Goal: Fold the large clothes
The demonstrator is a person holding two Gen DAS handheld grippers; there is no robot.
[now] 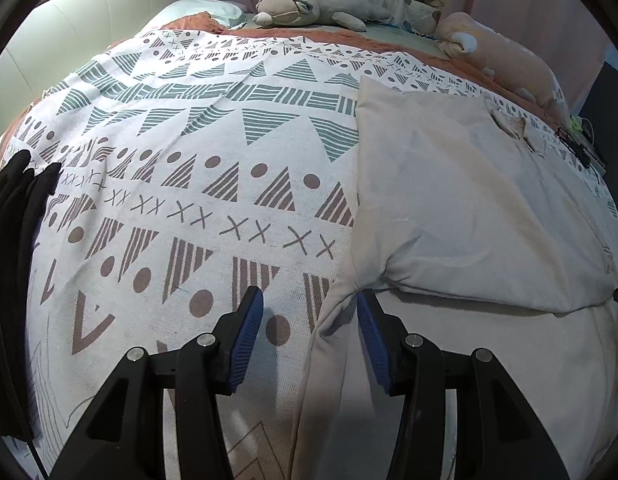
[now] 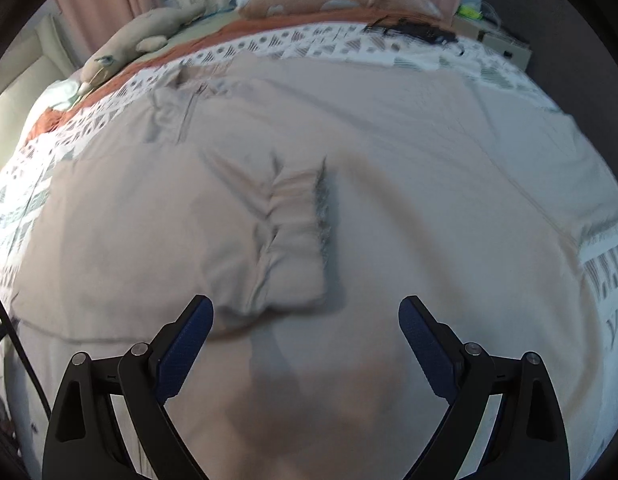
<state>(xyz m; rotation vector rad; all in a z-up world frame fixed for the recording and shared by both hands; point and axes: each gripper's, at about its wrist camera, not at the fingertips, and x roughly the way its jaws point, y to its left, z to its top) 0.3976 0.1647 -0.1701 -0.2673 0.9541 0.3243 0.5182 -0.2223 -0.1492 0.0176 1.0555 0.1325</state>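
A large beige garment [image 1: 449, 208] lies spread on the patterned blanket [image 1: 189, 140] of a bed, on the right in the left wrist view. My left gripper [image 1: 309, 308] hovers low over the garment's left edge with its jaws half apart. The edge runs between the blue pads; the right fingertip [image 1: 367, 308] touches a crease and the left one [image 1: 251, 312] is over the blanket. In the right wrist view the garment [image 2: 429, 160] fills the frame, blurred. A sleeve with a gathered cuff [image 2: 297, 232] is folded across it. My right gripper [image 2: 307, 312] stands wide open just short of the cuff.
A grey plush toy [image 1: 309, 10] and a peach plush pillow [image 1: 505, 56] lie at the bed's far side, a padded headboard [image 1: 69, 40] to the left. Dark cloth [image 1: 13, 220] hangs at the left edge. A black object [image 2: 413, 32] sits on the far right of the bed.
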